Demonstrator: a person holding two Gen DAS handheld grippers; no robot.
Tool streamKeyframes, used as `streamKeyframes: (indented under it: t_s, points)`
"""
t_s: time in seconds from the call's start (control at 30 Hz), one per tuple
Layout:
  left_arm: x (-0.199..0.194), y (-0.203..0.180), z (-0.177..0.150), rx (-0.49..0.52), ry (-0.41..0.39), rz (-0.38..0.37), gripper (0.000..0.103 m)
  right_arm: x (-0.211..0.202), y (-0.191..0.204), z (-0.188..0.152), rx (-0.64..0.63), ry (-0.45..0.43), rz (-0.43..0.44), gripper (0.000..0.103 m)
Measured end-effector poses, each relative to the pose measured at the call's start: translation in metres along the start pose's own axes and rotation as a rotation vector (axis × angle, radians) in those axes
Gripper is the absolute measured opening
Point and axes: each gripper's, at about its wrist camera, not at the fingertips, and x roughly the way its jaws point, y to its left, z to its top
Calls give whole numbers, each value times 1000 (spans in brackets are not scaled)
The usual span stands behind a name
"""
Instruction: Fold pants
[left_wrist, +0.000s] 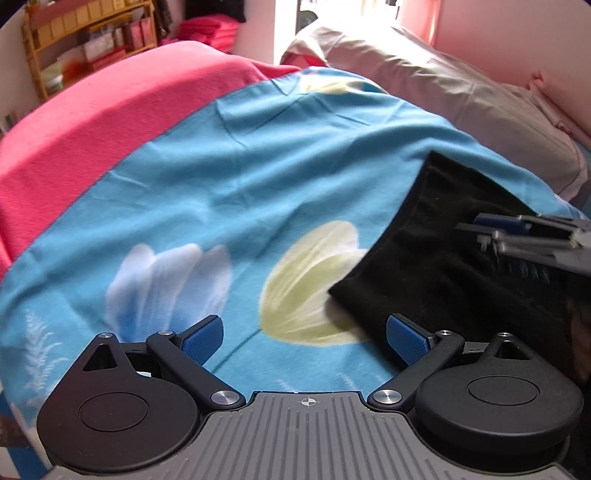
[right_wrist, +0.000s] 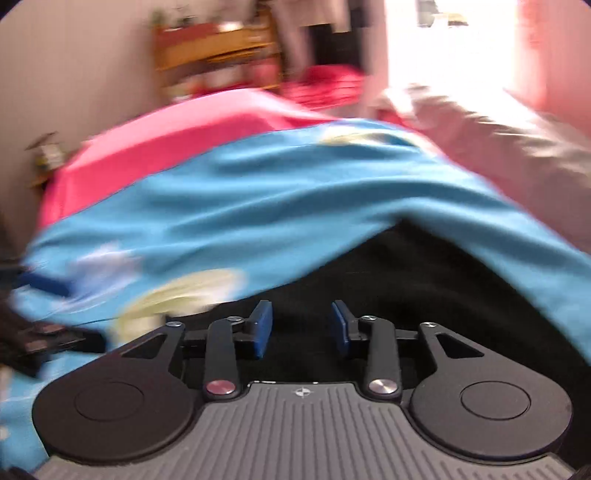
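Note:
The black pants (left_wrist: 436, 266) lie folded on a blue flowered bed sheet (left_wrist: 229, 177), at the right of the left wrist view. My left gripper (left_wrist: 304, 338) is open and empty, just left of the pants' near corner. The right gripper (left_wrist: 480, 230) shows there from the side, over the pants. In the blurred right wrist view the right gripper (right_wrist: 302, 328) is open with a moderate gap, empty, low over the black pants (right_wrist: 424, 280). The left gripper (right_wrist: 40, 284) shows at the far left as a blue blur.
A pink blanket (left_wrist: 92, 122) covers the bed's left side. A beige pillow (left_wrist: 461, 96) lies at the back right against a pink wall. A wooden shelf (left_wrist: 85, 40) with boxes stands behind the bed at the left.

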Motion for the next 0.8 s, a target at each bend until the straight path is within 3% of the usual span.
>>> streamKeyframes:
  t_s: [0.03,0.1,0.13,0.23,0.3,0.37,0.4,0.47,0.5,0.6,0.67,0.7,0.8]
  points:
    - [2,-3,0,3,1,-9,103,15,-6,2,-6,37,-59,37]
    - [7,-12,0,16,11,-12,103,50,-12,5,-7,114,-78,37]
    - [9,-15,1,23,16,-15,103,56,-10,7,-30,46,-70,39]
    - [10,-24,-1,46,17,-30,103,67,-2,21,-83,36,-72,46]
    - [11,-28,-1,59,19,-38,103,58,-8,23,-64,73,-42,42]
    - [12,-29,-2,61,17,-56,103,29,-22,19,-12,5,-23,48]
    - [14,-30,-2,61,21,-65,103,24,-26,16,0,-23,-49,54]
    - [18,-32,-1,63,30,-76,103,38,-39,14,14,26,-124,50]
    - [20,-35,-1,67,36,-76,103,57,-44,15,22,76,-141,54]
    - [21,-42,1,82,41,-80,103,83,-46,31,15,6,-135,73]
    - [19,-47,2,100,34,-81,103,88,-48,43,49,31,-156,72]
    - [18,-50,3,111,29,-85,103,83,-51,45,83,41,-148,64]
    - [20,-56,10,128,21,-103,103,38,-62,32,183,13,-170,61]
